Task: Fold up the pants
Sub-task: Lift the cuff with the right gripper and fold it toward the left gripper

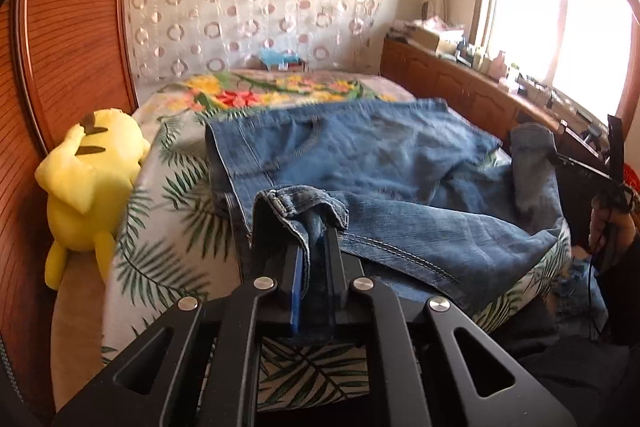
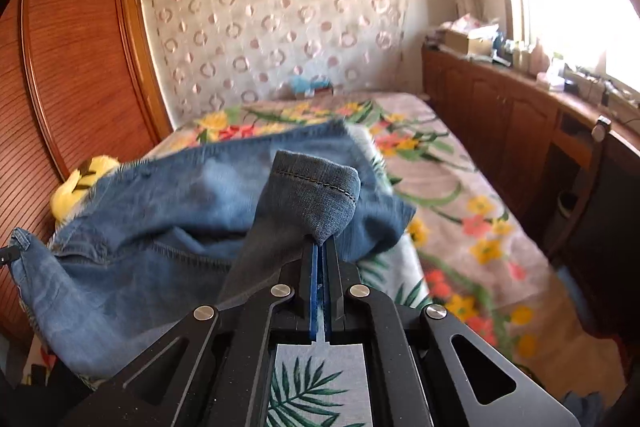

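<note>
The blue jeans [image 1: 360,163] lie on the bed [image 1: 160,227], beside the yellow plush toy [image 1: 92,187]. The left gripper [image 1: 316,239] pinches one hem; the right gripper [image 2: 320,243] pinches another. It looks like the folding step: next, carry both hems toward the waistband.

Strong daylight pours in through the wooden-framed window [image 1: 560,27] on the right, which is blown out to white glare in both views, while the ribbed brown wardrobe door [image 1: 60,67] on the left stays warm and dimmer. Fisheye distortion bends straight lines, and dark vignetting fills the corners. The crumpled blue denim pants [image 2: 160,211] and the flowered bedspread [image 2: 440,167] are smeared with motion blur in the right wrist view; the near black gripper bodies stay sharp.
</note>
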